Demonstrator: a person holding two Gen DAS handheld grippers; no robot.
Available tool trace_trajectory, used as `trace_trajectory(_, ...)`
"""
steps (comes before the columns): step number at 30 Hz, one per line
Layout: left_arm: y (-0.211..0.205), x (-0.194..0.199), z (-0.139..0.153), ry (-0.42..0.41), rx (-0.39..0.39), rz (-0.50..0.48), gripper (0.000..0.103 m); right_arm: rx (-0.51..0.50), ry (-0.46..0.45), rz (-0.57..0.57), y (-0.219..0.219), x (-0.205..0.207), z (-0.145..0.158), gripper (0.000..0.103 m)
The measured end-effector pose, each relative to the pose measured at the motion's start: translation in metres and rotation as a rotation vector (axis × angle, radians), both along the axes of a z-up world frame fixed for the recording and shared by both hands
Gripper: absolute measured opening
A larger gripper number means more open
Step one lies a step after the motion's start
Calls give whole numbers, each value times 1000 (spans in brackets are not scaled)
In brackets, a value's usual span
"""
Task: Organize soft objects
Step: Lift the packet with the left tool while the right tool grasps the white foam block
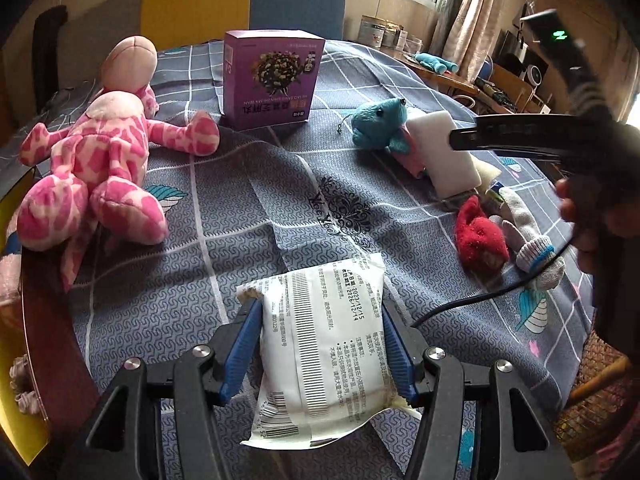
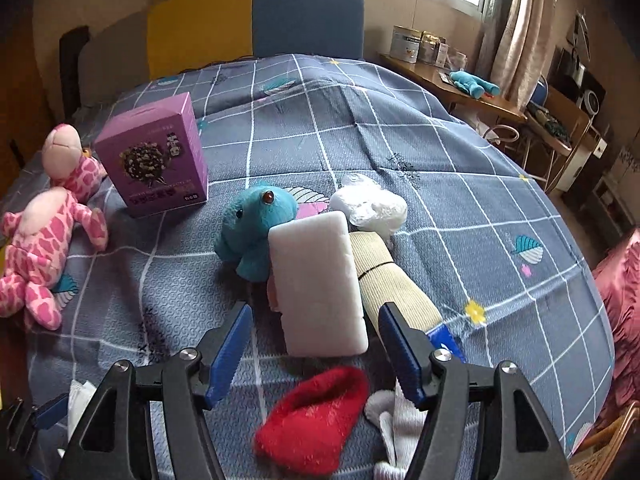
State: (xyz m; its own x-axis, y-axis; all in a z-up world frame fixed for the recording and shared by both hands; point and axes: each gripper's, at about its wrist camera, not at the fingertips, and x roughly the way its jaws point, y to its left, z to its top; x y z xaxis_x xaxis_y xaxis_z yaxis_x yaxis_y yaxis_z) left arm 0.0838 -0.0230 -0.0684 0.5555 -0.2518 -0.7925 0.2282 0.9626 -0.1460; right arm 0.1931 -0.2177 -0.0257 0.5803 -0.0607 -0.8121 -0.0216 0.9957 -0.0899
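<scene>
White packet (image 1: 320,348) clamped between left tool (image 1: 320,344) pads.

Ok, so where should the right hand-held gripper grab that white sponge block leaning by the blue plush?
Grip the white sponge block across its two long side edges, near the lower end, coming from the near side. It lies lengthwise toward the open right hand-held gripper, and its top end rests against the blue plush, so that end is crowded.
</scene>
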Motion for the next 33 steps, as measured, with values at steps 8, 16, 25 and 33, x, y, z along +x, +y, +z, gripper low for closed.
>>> trace_trajectory(8,5,-1,-6,12,-30,7,61,-112,55,17,14,30,-33,66)
trace_trajectory(16,7,1,-11,27,-54,25,61,-36,9,95,12,6,-11,53)
trace_trajectory(25,13,-2,-7,20,-60,49,58,127,215,336,43,-36,-31,54)
trace_trajectory(33,25,-22,13,-5,-40,85,58,45,274,371,60,-43,-59,55)
